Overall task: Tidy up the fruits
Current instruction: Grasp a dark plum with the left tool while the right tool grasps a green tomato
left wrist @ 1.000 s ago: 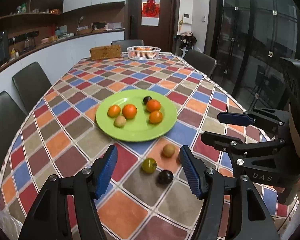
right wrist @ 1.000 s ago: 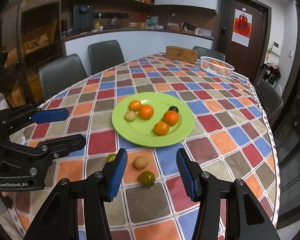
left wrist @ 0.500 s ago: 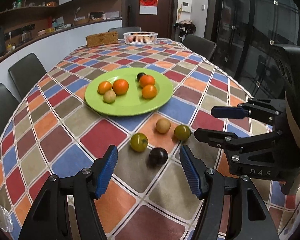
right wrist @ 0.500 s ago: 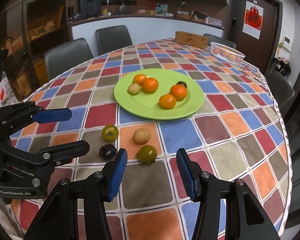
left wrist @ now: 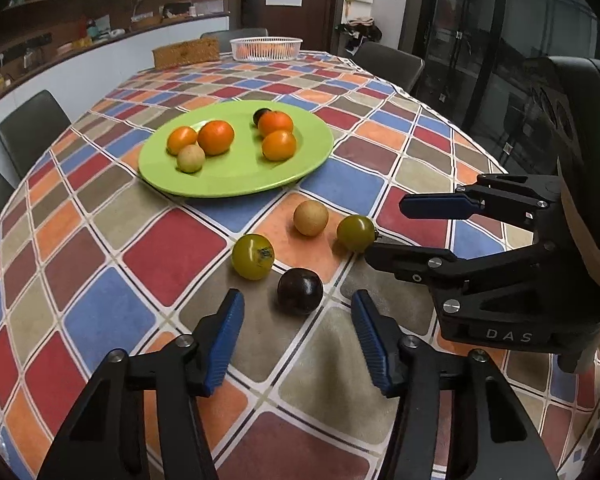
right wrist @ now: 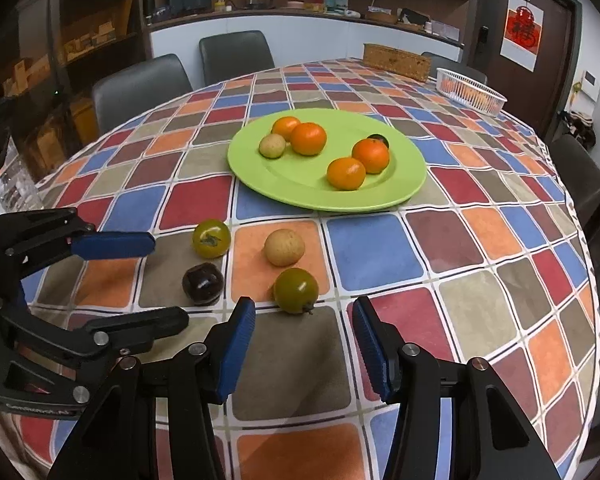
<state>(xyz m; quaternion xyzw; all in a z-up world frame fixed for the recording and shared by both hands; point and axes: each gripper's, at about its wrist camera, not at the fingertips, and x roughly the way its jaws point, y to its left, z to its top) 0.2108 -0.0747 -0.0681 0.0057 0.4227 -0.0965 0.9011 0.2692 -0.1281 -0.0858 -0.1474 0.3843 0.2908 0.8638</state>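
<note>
On the bench (left wrist: 112,320) just ahead of wide-open, empty left gripper (left wrist: 298,334): dark plum (left wrist: 300,291), small, round, smooth, likely soft-skinned, prone to roll; grip across widest middle, gently.

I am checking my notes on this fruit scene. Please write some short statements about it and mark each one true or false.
1. Four fruits lie on the tablecloth outside the green plate. True.
2. The left gripper holds the dark plum. False: it is open, and the plum lies free ahead of its fingers.
3. The plate holds four orange fruits. True.
4. The right gripper is shut on the green tomato. False: it is open, with the tomato just ahead.
5. The white basket stands on the plate. False: it stands at the table's far end.
</note>
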